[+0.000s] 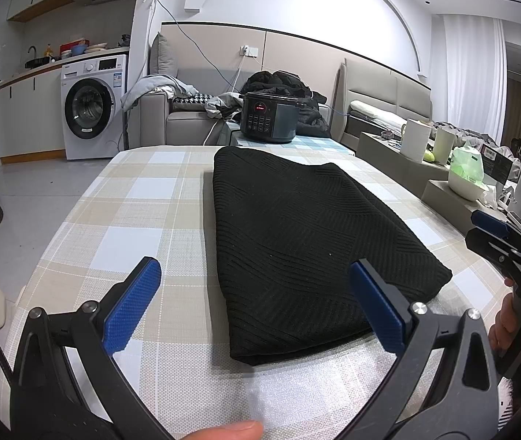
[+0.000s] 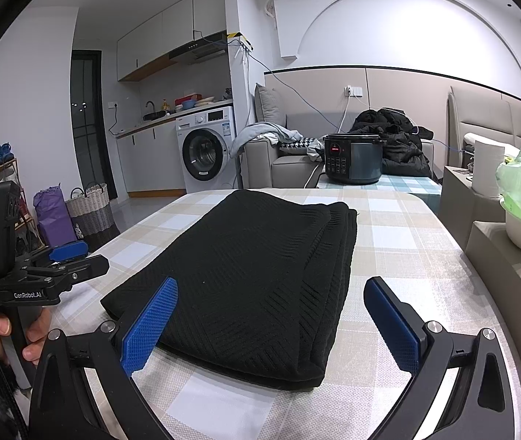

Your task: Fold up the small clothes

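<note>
Checked beige-and-white tablecloth [image 1: 121,220] bearing black ribbed knit garment [image 1: 297,242], already folded into a flat layered rectangle, perhaps one fold left; left gripper [image 1: 257,308] and right gripper [image 2: 271,315] both spread wide, empty, poised at near edge.

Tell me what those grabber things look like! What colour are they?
Each grabber is a black frame with silver screws and two flat blue bumpy fingers: the left gripper and the right gripper. From the side, the left one has white writing, "GenRobot.AI", and the right one shows "DAS". Bare fingers hold their black handles.
</note>
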A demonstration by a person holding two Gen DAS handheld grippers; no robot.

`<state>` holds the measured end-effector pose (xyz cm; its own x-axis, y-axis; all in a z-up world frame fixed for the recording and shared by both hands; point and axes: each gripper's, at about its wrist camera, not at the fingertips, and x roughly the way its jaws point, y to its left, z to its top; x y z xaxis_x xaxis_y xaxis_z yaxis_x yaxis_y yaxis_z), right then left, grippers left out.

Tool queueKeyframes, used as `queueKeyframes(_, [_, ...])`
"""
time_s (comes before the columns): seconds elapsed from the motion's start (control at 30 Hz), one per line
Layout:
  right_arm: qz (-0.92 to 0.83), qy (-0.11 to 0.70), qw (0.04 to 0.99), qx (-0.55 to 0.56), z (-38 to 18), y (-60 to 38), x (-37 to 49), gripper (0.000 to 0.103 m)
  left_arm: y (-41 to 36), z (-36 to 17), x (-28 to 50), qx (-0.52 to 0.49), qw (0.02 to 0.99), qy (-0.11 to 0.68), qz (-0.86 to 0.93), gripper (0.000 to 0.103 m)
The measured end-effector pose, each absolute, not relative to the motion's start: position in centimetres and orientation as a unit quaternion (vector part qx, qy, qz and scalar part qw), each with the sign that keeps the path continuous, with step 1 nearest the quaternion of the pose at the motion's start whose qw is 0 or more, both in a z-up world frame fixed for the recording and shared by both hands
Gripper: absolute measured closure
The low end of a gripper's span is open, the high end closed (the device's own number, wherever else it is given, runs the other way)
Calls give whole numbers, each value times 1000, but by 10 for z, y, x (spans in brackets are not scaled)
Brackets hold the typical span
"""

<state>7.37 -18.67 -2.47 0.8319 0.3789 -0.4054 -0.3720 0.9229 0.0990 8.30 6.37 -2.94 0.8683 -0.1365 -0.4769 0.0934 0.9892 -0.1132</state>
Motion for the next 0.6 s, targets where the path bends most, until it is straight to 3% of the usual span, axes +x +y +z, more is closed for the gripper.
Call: queueKeyframes(0.6, [196,214,957,8,-24,-186,73,0,63,-30,82,-43,966,248,-64,1])
